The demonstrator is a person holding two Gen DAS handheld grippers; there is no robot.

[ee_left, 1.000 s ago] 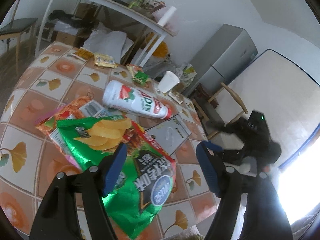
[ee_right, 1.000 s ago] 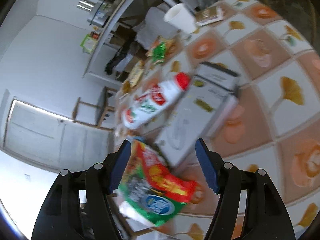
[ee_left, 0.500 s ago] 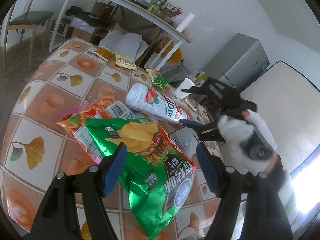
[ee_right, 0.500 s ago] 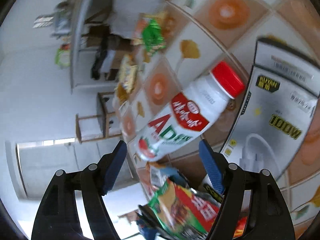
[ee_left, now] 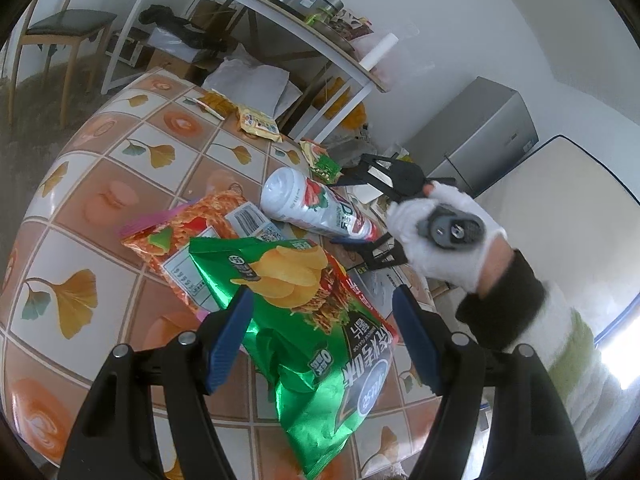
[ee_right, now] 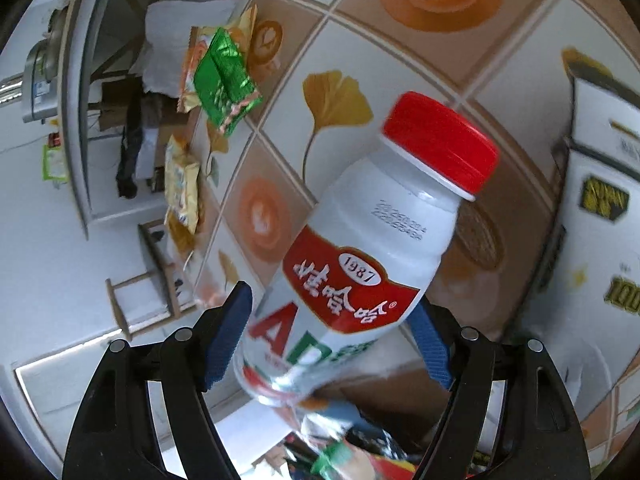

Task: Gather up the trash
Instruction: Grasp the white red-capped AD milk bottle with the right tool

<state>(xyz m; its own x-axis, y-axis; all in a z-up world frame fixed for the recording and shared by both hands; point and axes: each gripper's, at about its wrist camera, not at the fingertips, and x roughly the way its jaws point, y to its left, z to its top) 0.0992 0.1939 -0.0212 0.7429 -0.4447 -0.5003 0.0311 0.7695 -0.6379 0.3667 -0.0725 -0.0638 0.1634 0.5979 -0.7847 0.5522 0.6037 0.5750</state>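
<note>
Bottle (ee_right: 360,256), capped, contents unseen, lies mid-frame between the right gripper's (ee_right: 332,340) just-widened, unclamped fingers; left gripper (ee_left: 324,340) gapes over chip bag (ee_left: 304,320).

White walls (ee_left: 460,20), grey fridge (ee_left: 480,140) in corner, white-framed shelf (ee_left: 256,4), wooden chair (ee_left: 60,28), tiled-pattern table (ee_left: 120,184), bright daylight at right

Left wrist view: from behind its claw (ee_left: 322,336), angled down across the worktop (ee_left: 120,184) toward the shelving at upper frame; right wrist view: steeper, rolled, close over the white bottle (ee_right: 360,264), shared with the left view at frame centre (ee_left: 316,208).
</note>
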